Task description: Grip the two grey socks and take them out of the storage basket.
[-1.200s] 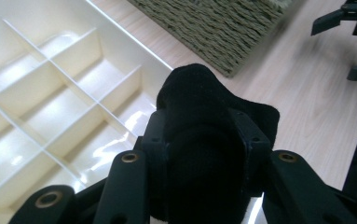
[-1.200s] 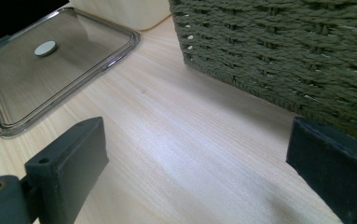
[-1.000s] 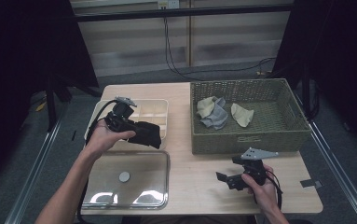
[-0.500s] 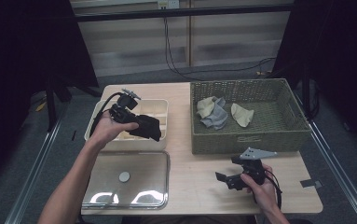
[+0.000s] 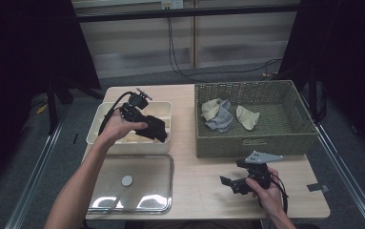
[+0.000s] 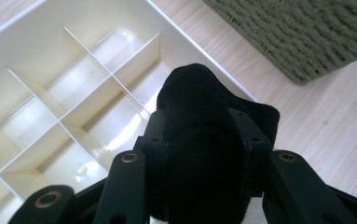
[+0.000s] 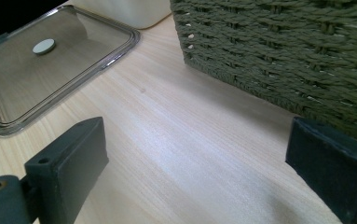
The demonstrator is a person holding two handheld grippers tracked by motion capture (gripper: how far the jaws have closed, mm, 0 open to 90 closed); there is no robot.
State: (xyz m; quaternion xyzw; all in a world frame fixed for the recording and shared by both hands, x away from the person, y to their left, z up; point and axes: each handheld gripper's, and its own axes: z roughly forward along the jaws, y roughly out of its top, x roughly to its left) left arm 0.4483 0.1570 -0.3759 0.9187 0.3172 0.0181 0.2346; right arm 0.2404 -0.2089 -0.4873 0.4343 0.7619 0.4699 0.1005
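Left hand-held gripper with black cloth over divided tray.

The soft black cloth bundle, fuzzy and fleecy looking, is getting pinched between the jaws of the left gripper and is hanging bunched up over the cream plastic divided organizer box, right around its near right corner. In the left gripper view the cloth is bulging up out of the jaws in a rounded lump, with one flap sticking out toward the box's edge. The box's compartments underneath are sitting empty.
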